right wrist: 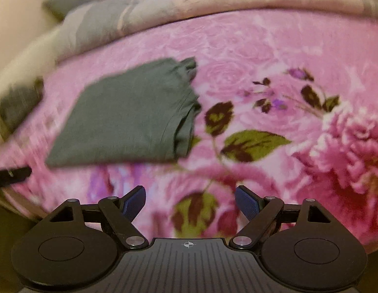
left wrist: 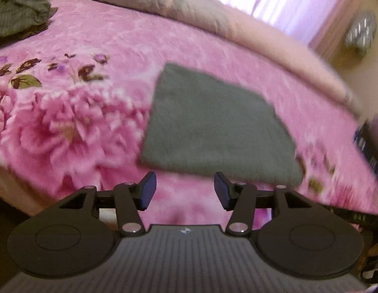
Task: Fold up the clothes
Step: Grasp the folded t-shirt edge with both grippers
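**Folded garment lies free on the bed**

Left wrist view: left gripper point(left wrist: 184, 190) wide, empty; grey folded garment point(left wrist: 213, 127) just beyond on pink blanket point(left wrist: 91, 36); right wrist view: right gripper point(right wrist: 190, 204) wide, empty; garment far left; soft, light; pinch a layered edge.
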Demonstrator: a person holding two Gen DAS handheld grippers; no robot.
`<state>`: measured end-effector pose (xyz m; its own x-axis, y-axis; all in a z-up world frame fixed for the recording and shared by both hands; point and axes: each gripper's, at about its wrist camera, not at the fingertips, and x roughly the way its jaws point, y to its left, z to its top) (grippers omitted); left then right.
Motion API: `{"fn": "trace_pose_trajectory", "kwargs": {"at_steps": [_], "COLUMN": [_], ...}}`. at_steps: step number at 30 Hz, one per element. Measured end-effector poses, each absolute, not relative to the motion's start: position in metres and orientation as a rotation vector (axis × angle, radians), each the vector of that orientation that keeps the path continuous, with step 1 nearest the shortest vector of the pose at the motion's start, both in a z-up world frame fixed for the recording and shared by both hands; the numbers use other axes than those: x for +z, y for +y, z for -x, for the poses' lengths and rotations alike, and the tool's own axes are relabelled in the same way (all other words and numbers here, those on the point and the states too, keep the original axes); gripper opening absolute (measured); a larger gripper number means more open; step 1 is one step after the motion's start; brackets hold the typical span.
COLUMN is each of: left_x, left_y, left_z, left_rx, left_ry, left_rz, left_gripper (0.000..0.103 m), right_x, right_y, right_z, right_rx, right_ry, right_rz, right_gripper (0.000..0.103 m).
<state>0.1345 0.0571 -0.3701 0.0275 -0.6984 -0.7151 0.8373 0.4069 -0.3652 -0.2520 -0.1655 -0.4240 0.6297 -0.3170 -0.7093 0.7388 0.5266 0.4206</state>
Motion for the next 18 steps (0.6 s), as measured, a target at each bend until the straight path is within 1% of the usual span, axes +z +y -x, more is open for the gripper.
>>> {"fn": "trace_pose_trajectory", "kwargs": {"at_steps": [3,7,11,13,18], "left_x": [-0.368,-0.386,-0.415,-0.428,-0.441], "left_y": [0.036,-0.002,-0.031,-0.041,-0.060], "left_z": [-0.172,-0.214,-0.240,-0.248,-0.261], "left_rx": [-1.218,-1.297,-1.292,-1.282,-1.308], "left_ry": [0.996,1.090,1.186,1.220,1.271], "left_rz": [-0.089,-0.026,0.002,-0.004,0.033], "left_gripper": [0.047,0.047,0.047,0.047,0.047], "right_x": [-0.429,-0.436,-0.453,-0.465,-0.478], "right_y": [-0.201,-0.251,-0.290,-0.306,-0.334], "right_z": [0.269,0.276,0.257,0.246,0.230], "right_rx": [-0.621,-0.541,-0.471,-0.460,-0.412], "right_ry": [0.529,0.444,0.438,0.465,0.465], "right_rz": [-0.904,-1.003,-1.067,-1.105,-1.134], "right_gripper": [0.084,0.084,0.084,0.083,0.082]}}
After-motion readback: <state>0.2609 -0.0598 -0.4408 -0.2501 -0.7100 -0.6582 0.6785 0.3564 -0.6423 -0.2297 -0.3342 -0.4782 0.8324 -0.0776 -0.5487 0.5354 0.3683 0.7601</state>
